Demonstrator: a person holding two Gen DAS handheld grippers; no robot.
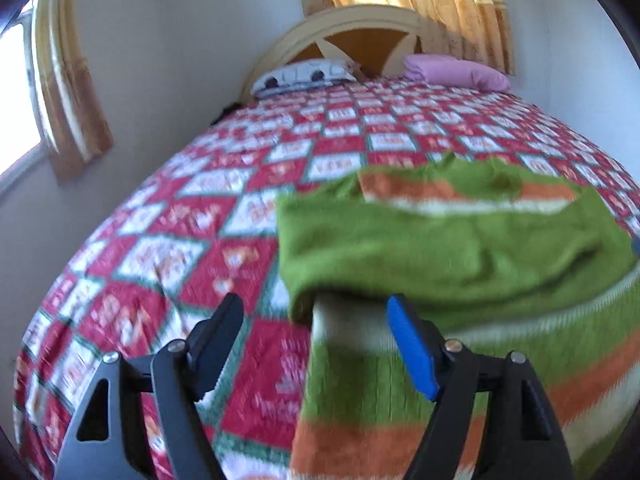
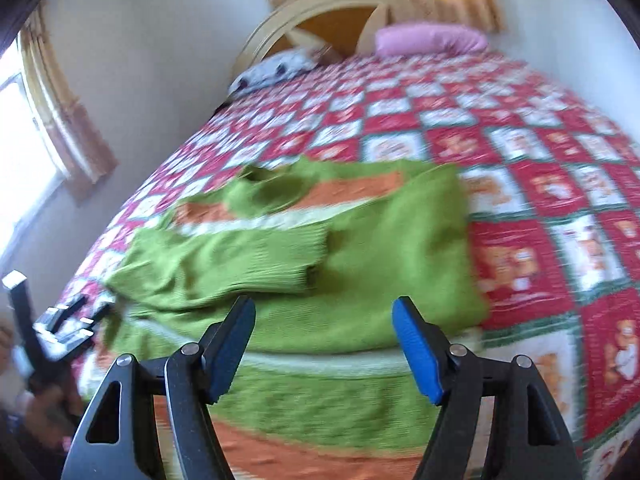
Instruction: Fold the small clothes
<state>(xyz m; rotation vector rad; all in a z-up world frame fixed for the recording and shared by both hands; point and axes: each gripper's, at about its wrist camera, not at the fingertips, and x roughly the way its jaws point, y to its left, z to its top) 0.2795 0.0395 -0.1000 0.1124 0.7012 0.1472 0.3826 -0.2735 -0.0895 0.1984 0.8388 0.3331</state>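
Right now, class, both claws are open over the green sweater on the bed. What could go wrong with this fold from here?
1. The sleeve folded across the sweater lies loose; a claw closing nearby may drag it open again.
2. The right claw could pinch several layers at once, bunching the fold.
3. The left claw hangs at the sweater's edge, so it may catch the quilt underneath too.

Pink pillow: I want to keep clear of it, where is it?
The pink pillow lies at the bed's far end, right of the patterned pillow, against the headboard.
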